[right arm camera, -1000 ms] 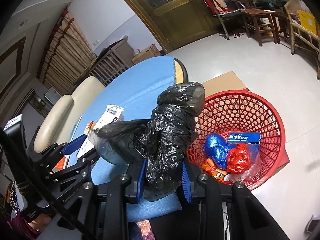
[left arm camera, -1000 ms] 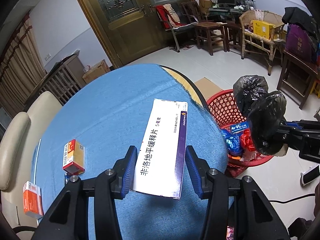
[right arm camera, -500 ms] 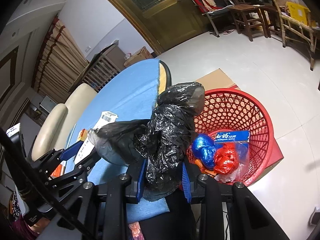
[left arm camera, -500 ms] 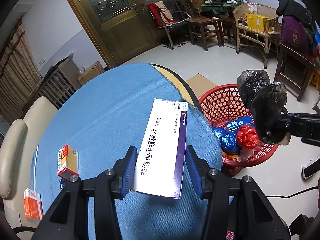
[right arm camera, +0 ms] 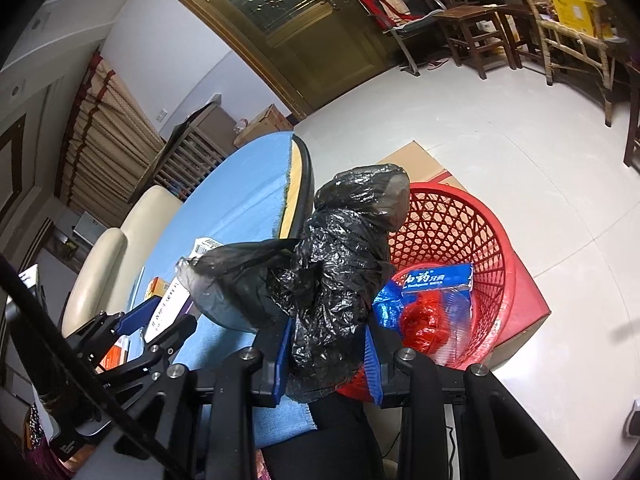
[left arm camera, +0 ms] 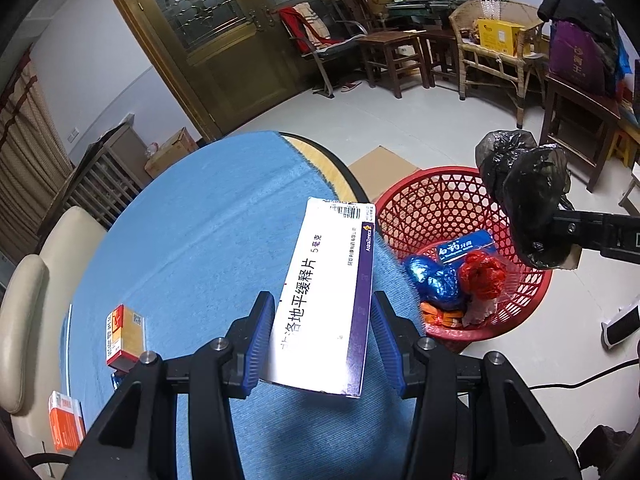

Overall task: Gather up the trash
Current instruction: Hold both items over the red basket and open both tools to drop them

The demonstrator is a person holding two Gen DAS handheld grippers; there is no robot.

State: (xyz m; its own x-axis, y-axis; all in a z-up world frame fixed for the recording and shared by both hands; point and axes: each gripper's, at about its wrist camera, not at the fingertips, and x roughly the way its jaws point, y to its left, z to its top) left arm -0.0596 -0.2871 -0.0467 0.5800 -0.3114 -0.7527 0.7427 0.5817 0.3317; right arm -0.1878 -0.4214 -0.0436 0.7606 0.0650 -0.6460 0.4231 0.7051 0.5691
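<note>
My left gripper (left arm camera: 322, 340) is shut on a white and purple medicine box (left arm camera: 328, 292), held above the blue table (left arm camera: 208, 216) near its right edge. My right gripper (right arm camera: 326, 354) is shut on a crumpled black plastic bag (right arm camera: 340, 276), held over the near rim of the red mesh basket (right arm camera: 472, 232). The bag (left arm camera: 524, 196) and basket (left arm camera: 424, 208) also show in the left wrist view. The basket holds a blue toothpaste box (left arm camera: 464, 246), a blue wrapper (left arm camera: 432, 280) and a red wrapper (left arm camera: 482, 276). The left gripper (right arm camera: 160, 312) shows at the lower left of the right wrist view.
A red and yellow box (left arm camera: 124, 336) lies on the table at the left. An orange box (left arm camera: 66, 424) sits at the table's near left edge. A cream chair (left arm camera: 44, 280) stands beside the table. Brown cardboard (right arm camera: 416, 160) lies under the basket. Wooden chairs (left arm camera: 392, 56) stand far back.
Both grippers have moved to the right toward the basket with their loads. The black bag now hangs nearer the basket's rim. Both grips are unchanged.
</note>
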